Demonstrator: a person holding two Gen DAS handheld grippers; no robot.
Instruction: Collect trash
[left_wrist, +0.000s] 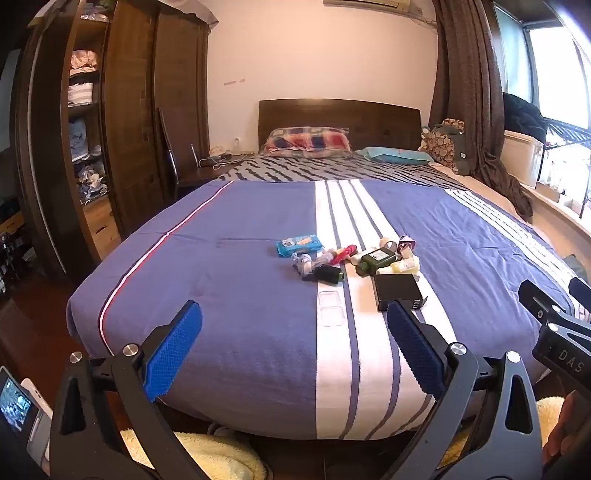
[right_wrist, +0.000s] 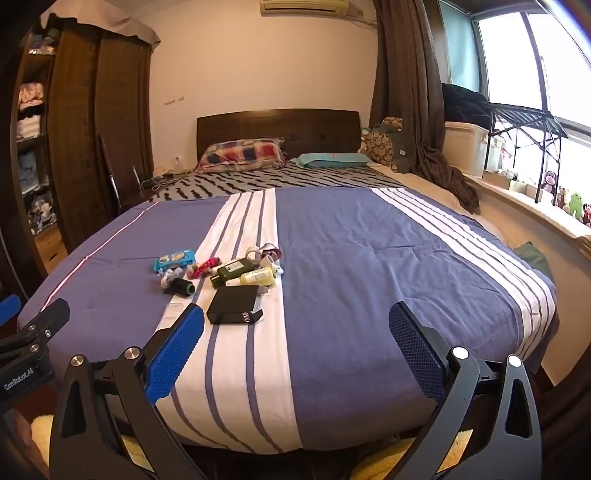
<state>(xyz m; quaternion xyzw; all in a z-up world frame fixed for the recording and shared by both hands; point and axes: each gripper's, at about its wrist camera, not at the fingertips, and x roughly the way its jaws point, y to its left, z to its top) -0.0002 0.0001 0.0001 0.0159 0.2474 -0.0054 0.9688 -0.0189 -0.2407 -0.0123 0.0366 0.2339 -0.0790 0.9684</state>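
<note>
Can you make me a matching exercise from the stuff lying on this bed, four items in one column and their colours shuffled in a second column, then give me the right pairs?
Things:
1. wipes pack
2. flat box
3. big bottle
4. small bottle

Colours:
A. pale yellow
B. black
C. light blue
D. dark green

Pairs: 1-C, 2-B, 3-D, 4-A. All four lie on the striped cover, beyond both open tongs.
</note>
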